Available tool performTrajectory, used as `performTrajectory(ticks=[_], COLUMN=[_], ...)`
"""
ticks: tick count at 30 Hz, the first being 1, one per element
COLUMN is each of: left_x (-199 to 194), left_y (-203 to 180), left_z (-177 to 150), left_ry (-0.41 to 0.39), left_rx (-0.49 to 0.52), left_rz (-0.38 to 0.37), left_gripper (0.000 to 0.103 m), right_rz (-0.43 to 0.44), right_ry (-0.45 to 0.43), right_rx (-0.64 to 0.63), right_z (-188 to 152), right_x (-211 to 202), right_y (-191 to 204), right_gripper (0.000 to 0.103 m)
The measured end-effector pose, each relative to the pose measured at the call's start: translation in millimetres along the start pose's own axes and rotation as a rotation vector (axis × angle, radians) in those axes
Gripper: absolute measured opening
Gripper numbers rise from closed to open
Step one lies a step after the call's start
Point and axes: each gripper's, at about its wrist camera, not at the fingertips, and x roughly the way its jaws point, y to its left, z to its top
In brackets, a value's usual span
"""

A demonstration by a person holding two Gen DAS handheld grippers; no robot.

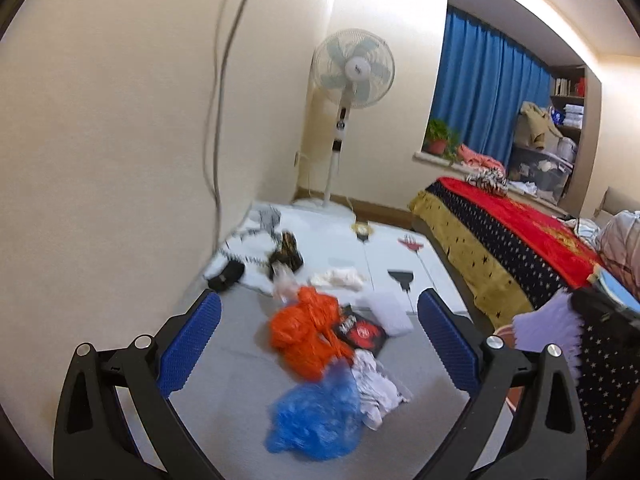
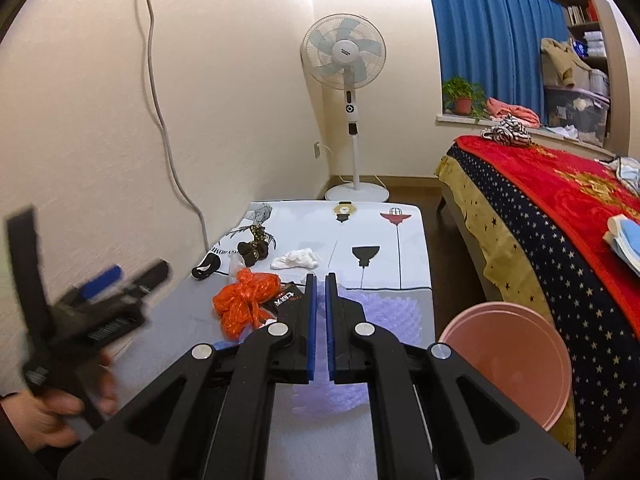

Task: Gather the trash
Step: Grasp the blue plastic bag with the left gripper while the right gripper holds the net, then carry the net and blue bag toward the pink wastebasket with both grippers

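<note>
Task looks barely started: most trash is on the low table (image 2: 384, 240), nothing visible inside the pink bin (image 2: 516, 364) at lower right of the right wrist view, though only part of its inside shows

Right gripper (image 2: 320, 280) has its jaws together, clamped on a lilac bubble-wrap sheet (image 2: 384, 308) that hangs below and behind the fingers, centre of frame; in the left wrist view the same sheet (image 1: 548, 326) shows at right edge, held up off the table. My read: this piece is mid-carry toward the bin just right of it

Left gripper (image 1: 319, 304) has jaws wide apart, nothing between them, pointed down at the pile in lower centre

Left to collect, all on the table:
- orange plastic bag (image 1: 306, 334) centre, touching a black-red packet (image 1: 358, 328)
- blue plastic bag (image 1: 316, 420) bottom centre, blurred
- crumpled white paper (image 1: 376, 388) just right of the blue bag
- white foam piece (image 1: 386, 308), white tissue wad (image 1: 338, 278), clear wrapper (image 1: 286, 284) above the orange bag
- dark items (image 1: 286, 254) near the wall, upper left of the pile, cannot tell if trash

Judgement: one item in hand, the rest pending
</note>
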Motion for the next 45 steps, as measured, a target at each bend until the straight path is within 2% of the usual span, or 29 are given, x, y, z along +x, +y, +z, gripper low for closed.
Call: performTrajectory(ticks=[3,8,19,25,30,38,39,40,41,42,44,45], left_x=[18.0,42.2,85.6,92.4,99.9,107.8,108.9,109.9,110.3,110.6,111.1,111.3], left_y=[-8.4,-20.2,-7.6,-13.8,-7.2,-8.9,-10.5,-11.8,-13.1,-14.3,-16.8,-18.1], left_z=[-20.4,-42.3,-68.1,-69.9,-71.5,-74.9,-75.7,-76.1,-76.7,-77.3,-78.3,-78.9], left_ry=[0.035,0.052,0.134,0.179,0.221,0.272,0.281,0.288,0.294,0.299,0.304,0.308], left_rx=[-0.007,0.067,0.015,0.051,0.014,0.019,0.027,0.034,0.041,0.049,0.061,0.069], left_rz=[0.011,0.037,0.071,0.048,0.038,0.023,0.019,0.006,-0.001,-0.007,-0.022,-0.029], left_gripper=[0.095,0.095,0.081,0.077,0.060,0.059,0.054,0.042,0.035,0.031,0.015,0.010], right_rz=[0.004,0.002,0.009,0.012,0.005,0.002,0.003,0.002,0.001,0.000,0.001,0.001], right_ry=[-0.009,-0.004,0.021,0.032,0.031,0.030,0.030,0.030,0.029,0.028,0.028,0.027], right_rx=[0.011,0.036,0.085,0.082,0.082,0.079,0.080,0.080,0.080,0.080,0.081,0.080], right_z=[-0.6,-2.0,0.1,-1.9,-3.2,-2.2,-2.2,-2.2,-2.3,-2.2,-1.9,-1.8], right_x=[-4.4,-2.4,6.5,9.4,8.9,9.1,9.1,9.2,9.1,9.2,9.6,9.5], right_y=[-5.7,-21.9,-40.7,-38.5,-39.0,-40.4,-40.6,-40.6,-40.5,-40.7,-40.7,-40.6], right_gripper=[0.004,0.004,0.005,0.004,0.004,0.005,0.005,0.005,0.005,0.005,0.005,0.005])
